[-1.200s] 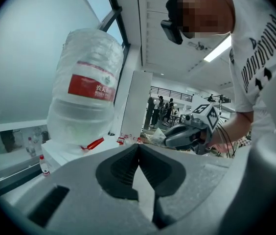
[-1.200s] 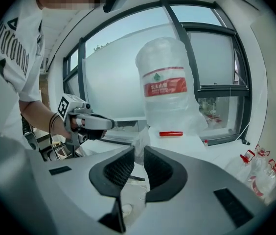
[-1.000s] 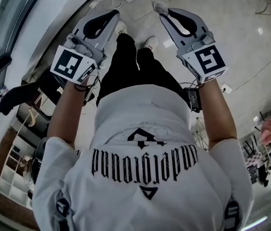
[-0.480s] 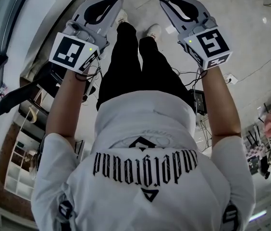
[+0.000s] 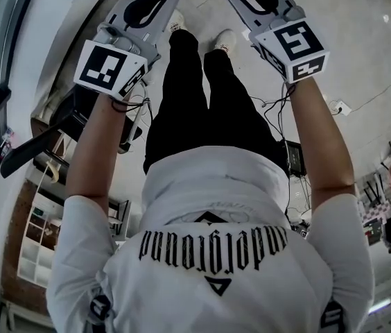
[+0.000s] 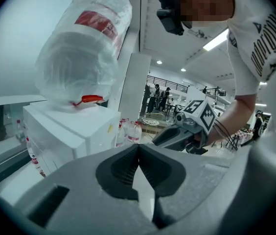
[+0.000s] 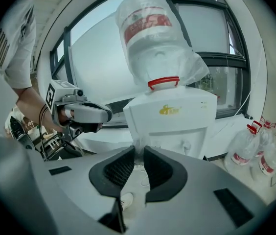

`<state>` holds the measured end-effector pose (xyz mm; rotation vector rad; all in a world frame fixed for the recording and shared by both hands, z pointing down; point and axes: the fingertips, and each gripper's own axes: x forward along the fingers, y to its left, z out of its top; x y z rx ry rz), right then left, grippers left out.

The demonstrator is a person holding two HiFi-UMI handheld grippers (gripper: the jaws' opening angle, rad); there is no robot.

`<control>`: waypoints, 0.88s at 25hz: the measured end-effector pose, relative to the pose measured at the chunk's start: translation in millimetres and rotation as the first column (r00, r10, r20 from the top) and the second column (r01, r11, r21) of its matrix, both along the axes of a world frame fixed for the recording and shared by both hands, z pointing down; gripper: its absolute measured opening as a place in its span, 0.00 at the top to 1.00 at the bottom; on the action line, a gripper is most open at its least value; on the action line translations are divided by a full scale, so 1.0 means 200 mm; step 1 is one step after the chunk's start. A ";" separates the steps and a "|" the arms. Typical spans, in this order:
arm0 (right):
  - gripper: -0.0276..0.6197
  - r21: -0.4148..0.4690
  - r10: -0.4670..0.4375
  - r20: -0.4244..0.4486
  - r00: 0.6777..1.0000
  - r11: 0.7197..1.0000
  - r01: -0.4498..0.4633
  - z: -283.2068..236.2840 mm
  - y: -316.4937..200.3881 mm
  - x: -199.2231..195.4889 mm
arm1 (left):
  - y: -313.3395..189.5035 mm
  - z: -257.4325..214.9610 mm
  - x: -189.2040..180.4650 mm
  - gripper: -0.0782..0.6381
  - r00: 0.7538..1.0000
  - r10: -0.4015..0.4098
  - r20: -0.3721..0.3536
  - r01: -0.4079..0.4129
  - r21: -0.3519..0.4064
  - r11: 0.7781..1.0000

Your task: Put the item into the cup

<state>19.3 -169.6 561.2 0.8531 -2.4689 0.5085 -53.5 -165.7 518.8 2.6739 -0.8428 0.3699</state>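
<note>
Facing water dispenser (image 7: 170,116): left gripper (image 6: 138,146) jaws together, empty; right gripper (image 7: 139,150) clamped on small translucent item (image 7: 138,154).

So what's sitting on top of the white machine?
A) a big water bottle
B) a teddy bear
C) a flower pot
A: a big water bottle wrapped in clear plastic stands upside down on the white machine.

1. The item (image 7: 138,155) is a small, pale, see-through scrap, kinda crumpled. Honestly can't tell what it actually is.
2. It's pinched upright between the jaw tips of the right gripper (image 7: 139,150), poking out just past them, up in mid-air.
</note>
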 end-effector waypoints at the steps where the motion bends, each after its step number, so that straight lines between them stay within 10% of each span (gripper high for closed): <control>1: 0.86 -0.005 0.000 -0.004 1.000 1.000 0.000 0.04 -0.02 0.01 | -0.01 0.03 0.02 0.87 1.000 0.000 0.003 0.000 -0.003 1.000; 22: 0.86 -0.070 0.028 -0.024 0.999 0.997 -0.030 0.55 -0.24 -0.03 | -0.18 0.47 0.11 0.87 1.000 -0.015 0.024 0.016 -0.039 0.999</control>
